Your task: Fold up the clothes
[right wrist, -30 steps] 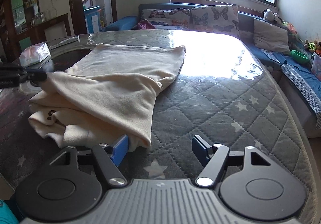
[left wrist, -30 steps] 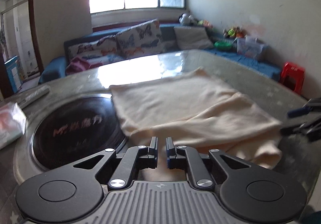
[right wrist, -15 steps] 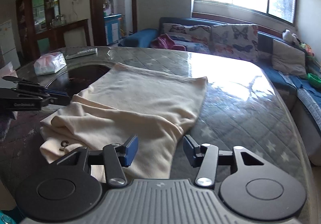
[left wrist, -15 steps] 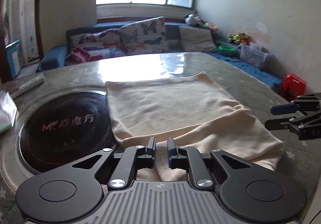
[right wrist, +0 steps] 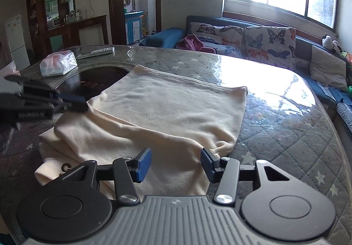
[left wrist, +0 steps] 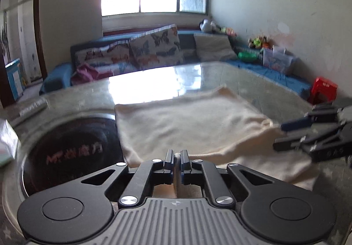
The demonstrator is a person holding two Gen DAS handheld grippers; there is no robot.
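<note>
A cream garment (left wrist: 187, 122) lies partly folded on the quilted table, its near part bunched in layers; it also shows in the right wrist view (right wrist: 167, 113). My left gripper (left wrist: 176, 158) is shut on a pinch of the garment's near edge; it appears in the right wrist view (right wrist: 72, 102) at the garment's left side. My right gripper (right wrist: 175, 164) is open just above the garment's near right part, jaws wide apart and empty; it shows in the left wrist view (left wrist: 283, 134) at the right, over the fold.
A dark round hotplate (left wrist: 68, 148) is set into the table (right wrist: 286, 135) left of the garment. A tissue pack (right wrist: 58, 63) and a remote (right wrist: 96, 52) lie at the far left. A sofa with butterfly cushions (right wrist: 253, 40) lies beyond the table.
My left gripper has closed tighter on the garment's edge and lifted it. My right gripper has opened wider and moved forward over the garment.
</note>
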